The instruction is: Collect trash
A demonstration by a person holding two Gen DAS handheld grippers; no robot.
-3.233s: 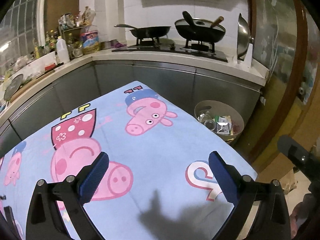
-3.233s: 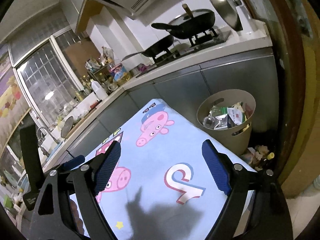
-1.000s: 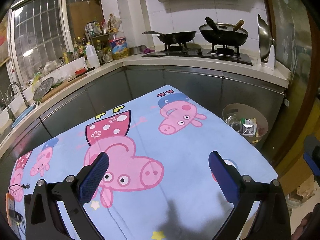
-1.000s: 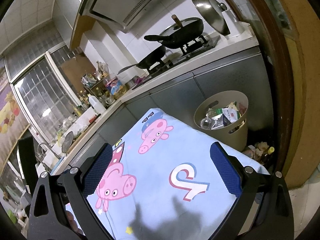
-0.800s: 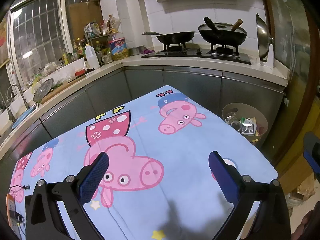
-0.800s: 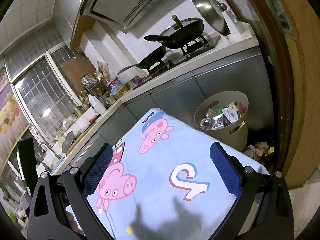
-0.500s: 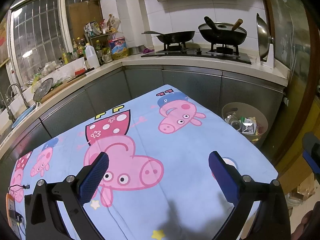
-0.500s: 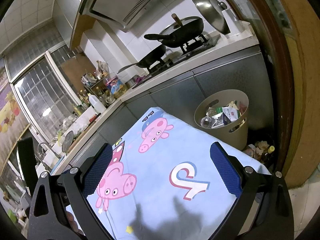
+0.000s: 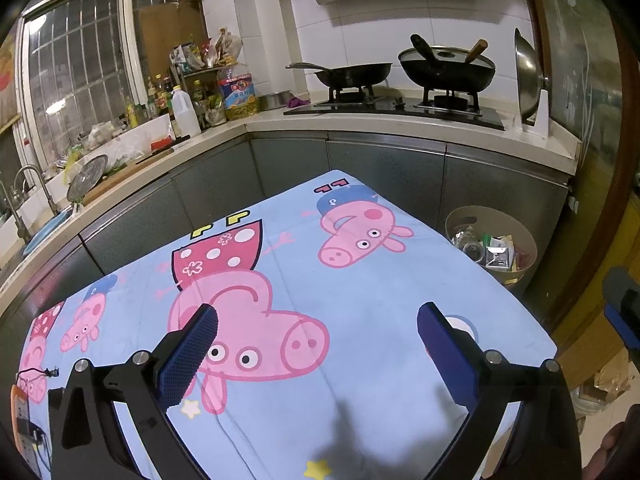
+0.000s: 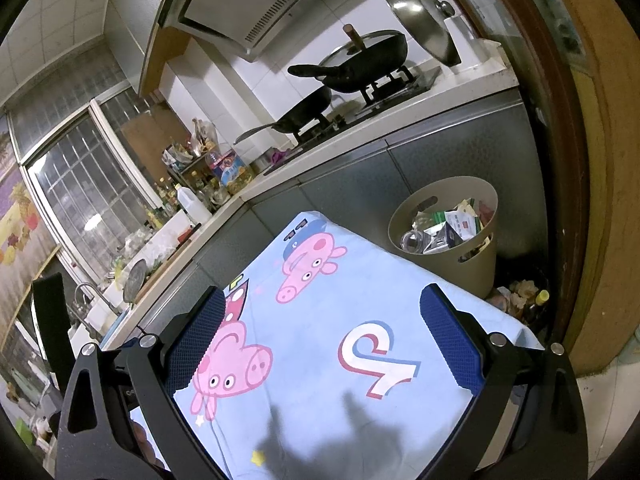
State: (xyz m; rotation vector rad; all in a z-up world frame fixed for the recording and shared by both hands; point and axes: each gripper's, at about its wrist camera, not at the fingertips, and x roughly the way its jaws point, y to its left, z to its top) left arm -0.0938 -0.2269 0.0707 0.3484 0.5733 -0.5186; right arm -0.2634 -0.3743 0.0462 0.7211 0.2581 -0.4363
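A beige trash bin [image 9: 490,245] full of wrappers and packets stands on the floor past the table's far right corner; it also shows in the right wrist view [image 10: 446,228]. My left gripper [image 9: 318,344] is open and empty above the light blue pig-print tablecloth [image 9: 360,292]. My right gripper [image 10: 322,340] is open and empty above the same cloth [image 10: 320,332], nearer the bin. I see no loose trash on the cloth.
A grey counter [image 9: 400,128] wraps the back, with woks on a stove [image 9: 444,68], bottles [image 9: 184,108] and a sink [image 9: 36,216]. Small litter [image 10: 520,296] lies on the floor beside the bin. A brown door frame [image 10: 560,160] stands at the right.
Since 3.2 s ago both grippers have pulled back and risen, so more of the tablecloth shows. The right jaws stand slightly wider. Over the last second almost nothing has moved.
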